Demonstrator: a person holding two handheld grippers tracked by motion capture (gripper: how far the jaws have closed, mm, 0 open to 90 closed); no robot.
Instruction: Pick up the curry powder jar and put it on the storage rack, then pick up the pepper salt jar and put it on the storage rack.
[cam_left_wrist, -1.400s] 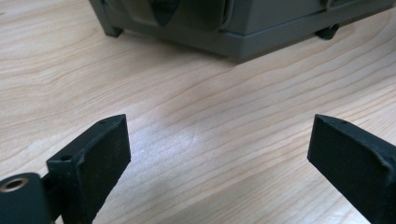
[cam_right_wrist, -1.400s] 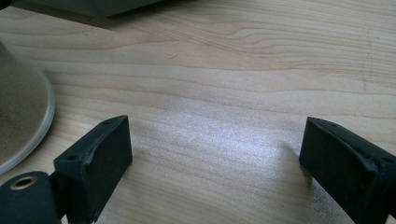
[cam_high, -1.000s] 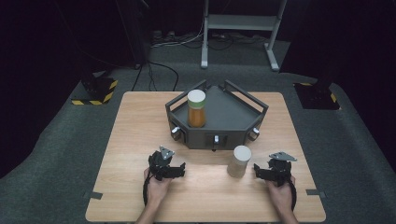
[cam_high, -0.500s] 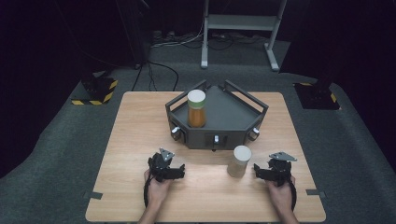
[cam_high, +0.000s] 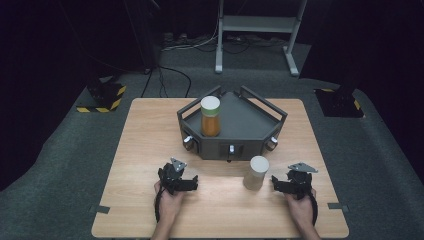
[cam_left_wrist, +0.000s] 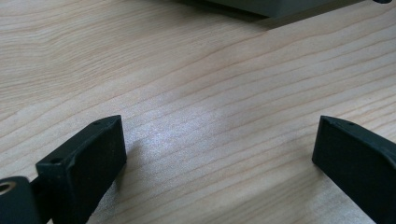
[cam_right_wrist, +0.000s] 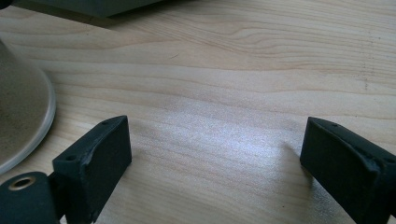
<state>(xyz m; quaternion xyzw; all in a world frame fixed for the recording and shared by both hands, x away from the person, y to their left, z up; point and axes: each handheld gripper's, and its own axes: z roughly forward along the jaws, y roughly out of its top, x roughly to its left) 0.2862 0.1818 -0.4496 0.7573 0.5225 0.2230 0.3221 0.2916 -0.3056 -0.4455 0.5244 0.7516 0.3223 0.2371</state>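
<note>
My left gripper (cam_high: 187, 181) (cam_left_wrist: 215, 135) rests low on the wooden table (cam_high: 150, 150), near its front edge and left of centre. Its jaws stand wide and have just been opening, with only bare wood between them. My right gripper (cam_high: 280, 184) (cam_right_wrist: 215, 135) lies at the front right, open and holding nothing. A pale grey cylinder (cam_high: 257, 172) (cam_right_wrist: 18, 116) stands upright just left of the right gripper, apart from its fingers. Behind both sits a dark grey angular tray (cam_high: 250, 145). In its left part stands a jar (cam_high: 210, 117) with orange contents and a white lid.
The tray has raised rails and knobs on its front wall; its near edge shows at the top of the left gripper view (cam_left_wrist: 261, 5) and the right gripper view (cam_right_wrist: 93, 5). Dark carpet surrounds the table, with a metal stand (cam_high: 255, 30) and cables behind.
</note>
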